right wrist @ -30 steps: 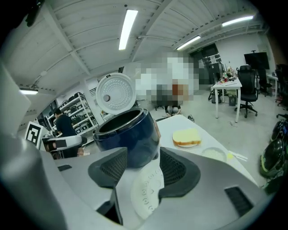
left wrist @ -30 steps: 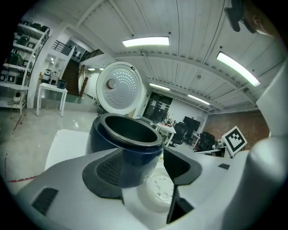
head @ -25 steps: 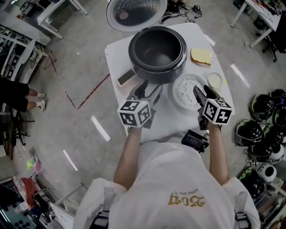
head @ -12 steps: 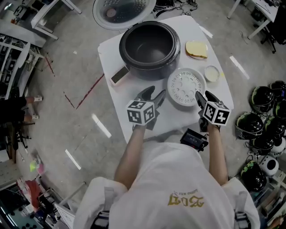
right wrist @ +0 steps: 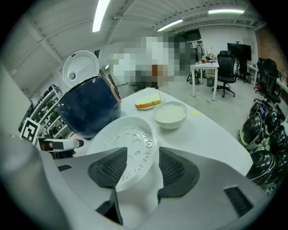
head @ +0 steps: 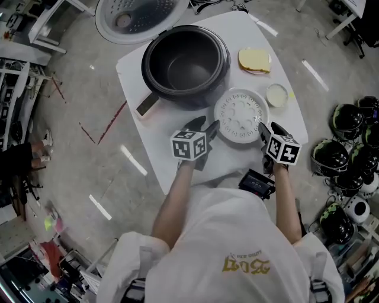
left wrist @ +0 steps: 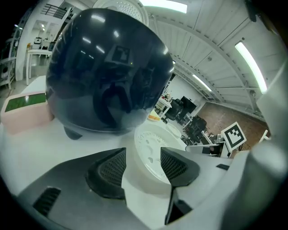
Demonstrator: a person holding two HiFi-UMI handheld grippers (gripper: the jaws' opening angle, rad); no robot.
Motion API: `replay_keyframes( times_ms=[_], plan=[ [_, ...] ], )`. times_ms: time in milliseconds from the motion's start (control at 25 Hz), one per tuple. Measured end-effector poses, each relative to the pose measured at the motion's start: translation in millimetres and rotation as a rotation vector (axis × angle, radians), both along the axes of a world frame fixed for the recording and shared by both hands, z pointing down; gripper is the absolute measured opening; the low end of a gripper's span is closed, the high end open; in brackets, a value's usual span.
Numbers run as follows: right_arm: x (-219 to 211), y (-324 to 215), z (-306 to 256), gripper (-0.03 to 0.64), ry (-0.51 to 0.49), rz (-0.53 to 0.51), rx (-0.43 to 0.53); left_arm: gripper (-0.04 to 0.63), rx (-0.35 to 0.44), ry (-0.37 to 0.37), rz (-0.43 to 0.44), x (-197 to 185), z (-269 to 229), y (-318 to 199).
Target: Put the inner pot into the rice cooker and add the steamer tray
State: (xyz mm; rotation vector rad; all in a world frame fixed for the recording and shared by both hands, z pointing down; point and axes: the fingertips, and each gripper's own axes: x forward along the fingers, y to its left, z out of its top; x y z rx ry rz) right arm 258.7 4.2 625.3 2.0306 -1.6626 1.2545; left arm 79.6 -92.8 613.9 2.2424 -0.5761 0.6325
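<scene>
White square table (head: 291, 115), seen corner-on. Dark blue round glossy rice cooker (head: 185, 98) sits toward the left corner. Its round white perforated lid (head: 133, 16) stands open past the far-left edge. Cooker inside is dark and bowl-shaped; can't tell a seated inner pot (head: 186, 64) from the bare cavity. White round perforated plastic steamer tray (head: 240, 112) lies flat mid-table, just beside the cooker's front, not in it. Left hand-held gripper (head: 205, 125) is at the tray's left rim. Its jaws have just been closing a little but are apart, with the rim showing in the gap and the pads not pressing it. Right hand-held gripper (head: 265, 128) is at the tray's right rim: jaws apart, rim in the gap, no clamp. Pink rectangular box with green top (head: 147, 105) is just beside the cooker near the near-left edge. Pale yellow bread-like slice (head: 254, 60) and small white bowl (head: 276, 94) lie along the far-right edge.
</scene>
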Motion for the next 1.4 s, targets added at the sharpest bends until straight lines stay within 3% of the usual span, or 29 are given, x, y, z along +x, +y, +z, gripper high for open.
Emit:
replay_keyframes(
  times_ms=[440,600,840,1400],
  plan=[
    [14.8,-7.5,29.5,0.224,-0.010,0.021,-0.057,0.218,-0.089,-0.010,-0.006,14.1,30.4,-8.2],
    [18.4,-8.9,35.3,0.204,-0.008,0.024,-0.065,0.183,-0.092,-0.025,0.019,19.3,37.0,-10.9],
    [13.4,-13.4,35.1,0.106,-0.040,0.026,-0.040,0.104,-0.090,-0.005,0.056,27.7,34.4,-7.6],
    [8.4,5.4,18.9,0.087,-0.041,0.069,-0.004,0.087,-0.094,0.007,0.068,21.7,22.1,9.0]
  ],
)
